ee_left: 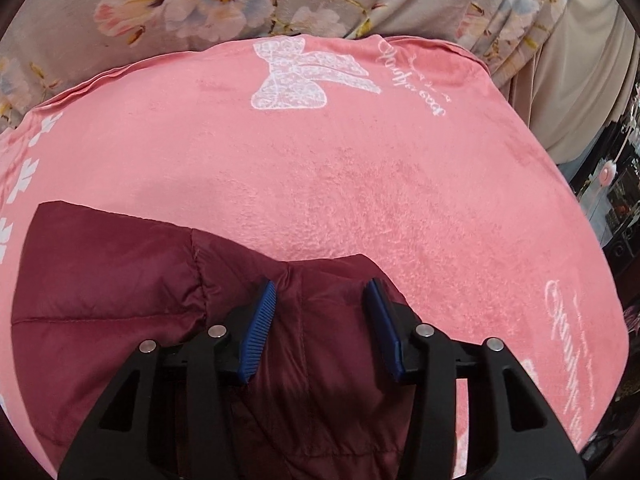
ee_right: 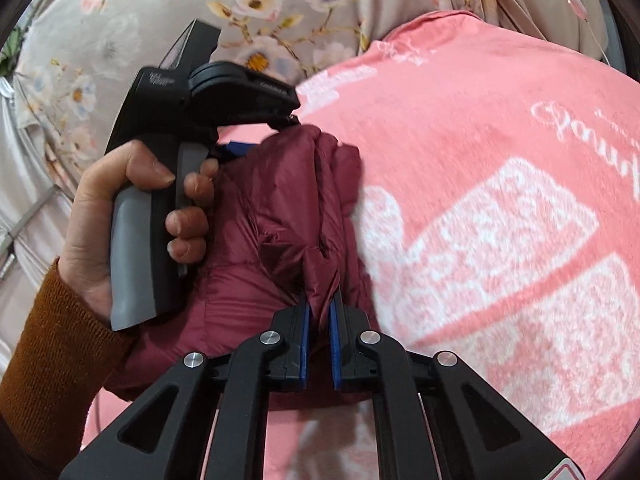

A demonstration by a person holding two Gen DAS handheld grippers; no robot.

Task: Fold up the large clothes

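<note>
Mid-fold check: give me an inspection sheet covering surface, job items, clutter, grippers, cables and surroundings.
Surface: pink blanket with white prints, spread flat.
Job's things: maroon jacket, bunched, lying on the blanket.
Clutter: nothing seen.
Grippers: left gripper open, jacket fabric between its pads; right gripper shut on a jacket fold. A hand in an orange sleeve holds the left one.
Cables: thin white cord at far right.
Surroundings: floral sheet behind; dark shelves at right.
</note>
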